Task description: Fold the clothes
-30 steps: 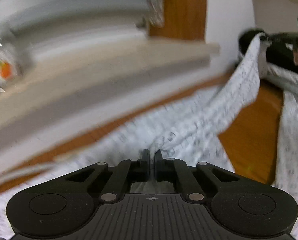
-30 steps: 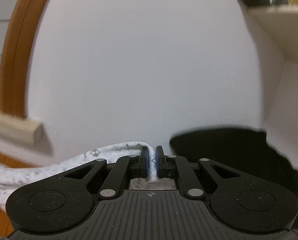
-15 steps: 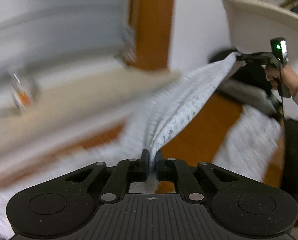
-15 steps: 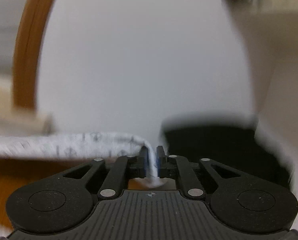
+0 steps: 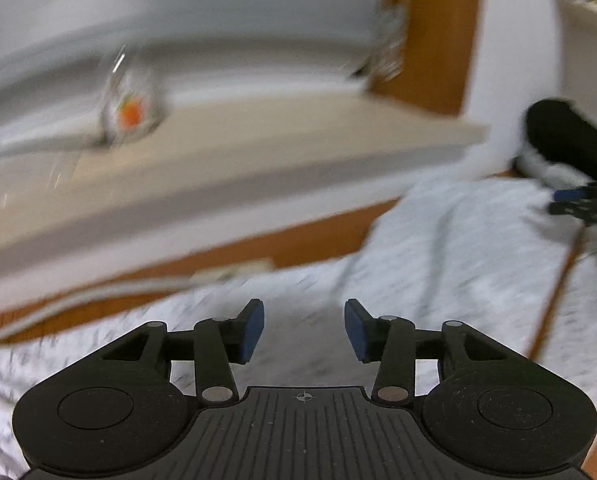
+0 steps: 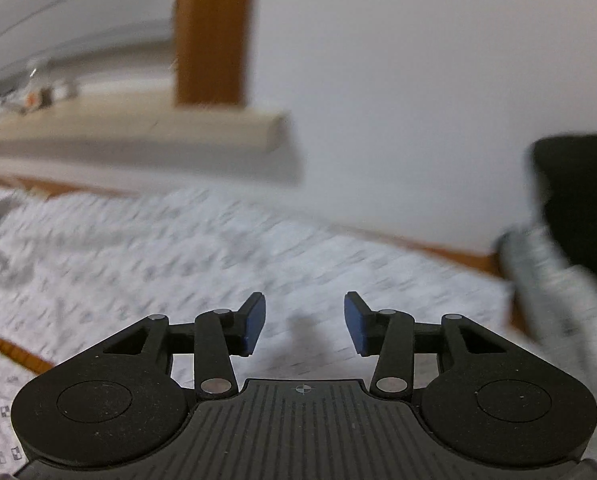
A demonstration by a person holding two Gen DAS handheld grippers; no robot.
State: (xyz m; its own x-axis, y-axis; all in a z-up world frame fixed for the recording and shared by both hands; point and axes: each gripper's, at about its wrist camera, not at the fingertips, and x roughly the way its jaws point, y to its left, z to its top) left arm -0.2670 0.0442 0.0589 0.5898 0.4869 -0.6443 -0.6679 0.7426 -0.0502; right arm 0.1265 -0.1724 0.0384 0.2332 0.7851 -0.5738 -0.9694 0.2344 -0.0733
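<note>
Your white, finely grey-printed cloth garment lies spread across the orange-brown wooden bench, rumpled into soft folds and blurred by motion, reaching toward the pale wall at the far edge. A black fabric item sits at the garment's right end against the wall.

Your left tool hovers over the cloth with its blue-padded fingers spread wide and nothing between them. Your right tool is likewise wide open and empty above the garment, its dark shadow falling on the fabric just ahead.

Half a second ago both tools were pinched onto the garment, stretching it taut in the air between them; now you have let go with both, and it rests on the bench.
</note>
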